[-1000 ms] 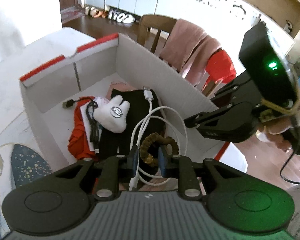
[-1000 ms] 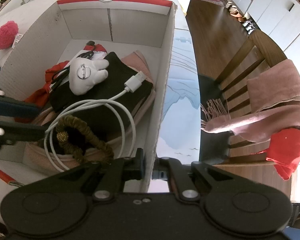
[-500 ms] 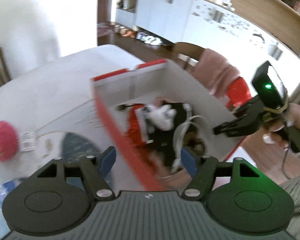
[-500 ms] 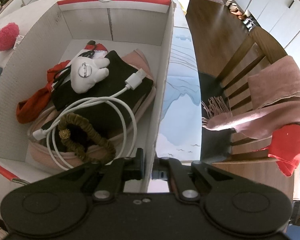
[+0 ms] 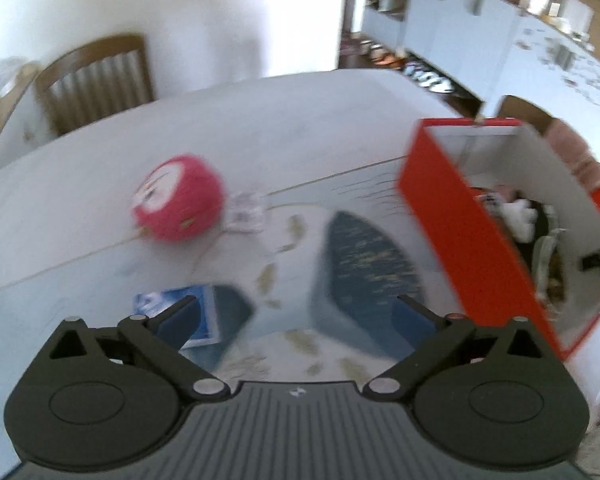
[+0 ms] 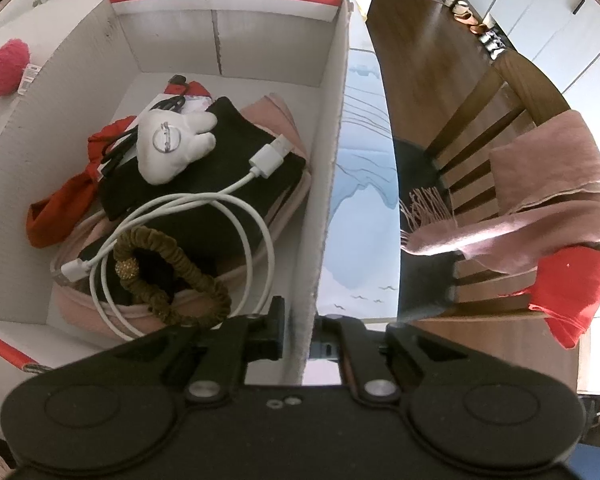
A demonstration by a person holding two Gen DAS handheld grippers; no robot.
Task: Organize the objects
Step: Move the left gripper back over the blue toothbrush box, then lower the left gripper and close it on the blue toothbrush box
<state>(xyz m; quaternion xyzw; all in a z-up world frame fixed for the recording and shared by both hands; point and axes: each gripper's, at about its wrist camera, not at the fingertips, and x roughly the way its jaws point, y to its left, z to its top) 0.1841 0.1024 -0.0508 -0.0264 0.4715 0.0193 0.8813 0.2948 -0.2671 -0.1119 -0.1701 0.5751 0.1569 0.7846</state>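
The cardboard box with red trim sits on the table, and its near right wall runs straight between the fingers of my right gripper, which are clamped on that wall's edge. Inside the box, a white charging cable loops over a black pouch, with a brown scrunchie at 6 o'clock of the loop and a white plush toy at 11 o'clock. A red cloth lies at 9 o'clock of the pouch, against the left wall.

My left gripper hangs above the patterned tablecloth with its fingers spread wide and nothing between them. From it, the box stands at 2 o'clock, a round pink plush at 11 o'clock with a white tag just beside it, and a blue packet close by the left finger. This view is blurred.

A wooden chair draped with a pink scarf stands at 3 o'clock of the box.
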